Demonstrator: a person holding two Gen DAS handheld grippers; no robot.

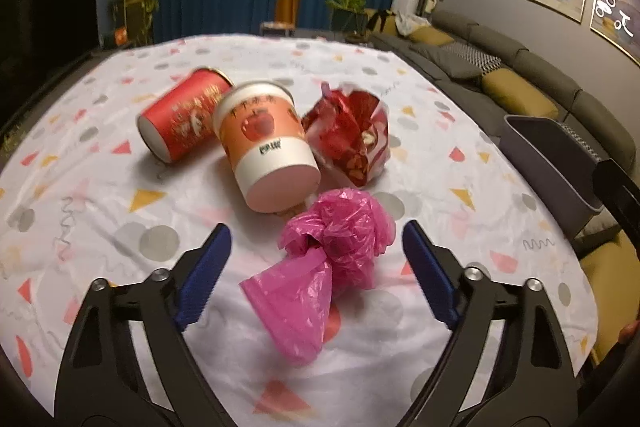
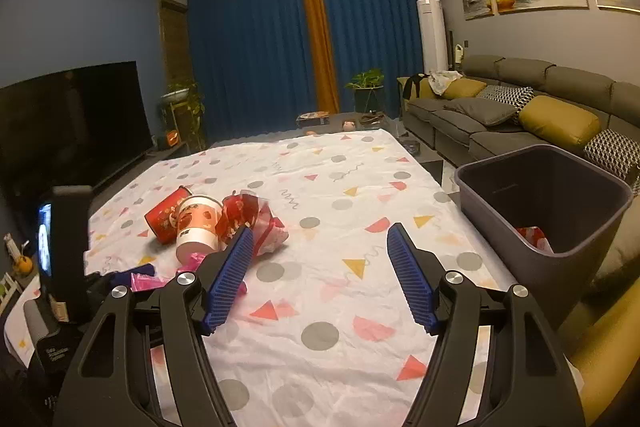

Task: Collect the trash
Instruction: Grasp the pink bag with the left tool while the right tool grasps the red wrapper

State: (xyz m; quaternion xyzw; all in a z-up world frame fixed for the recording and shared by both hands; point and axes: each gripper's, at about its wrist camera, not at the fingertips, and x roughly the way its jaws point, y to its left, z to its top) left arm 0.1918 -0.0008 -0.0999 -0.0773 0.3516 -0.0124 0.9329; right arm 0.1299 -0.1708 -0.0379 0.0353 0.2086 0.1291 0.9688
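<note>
In the left wrist view we see the left claw (image 1: pixel 316 247) spread wide at the bottom of the frame, holding nothing; the crumpled pink plastic bag (image 1: pixel 320 267) lies between its blue fingers (image 1: pixel 204 275) on the white patterned table (image 1: pixel 120 207), touching neither. Just above it, mid-frame, a peach-and-white paper cup (image 1: pixel 268 143) lies tipped on its side, with a red paper cup (image 1: pixel 184 115) on its left, also on its side, and a crumpled red foil wrapper (image 1: pixel 352 135) on its right. In the right wrist view the right claw (image 2: pixel 320 251) is likewise wide open and empty above bare cloth. At that frame's right edge stands the grey plastic bin (image 2: pixel 520 259), red scrap (image 2: pixel 532 237) inside.
</note>
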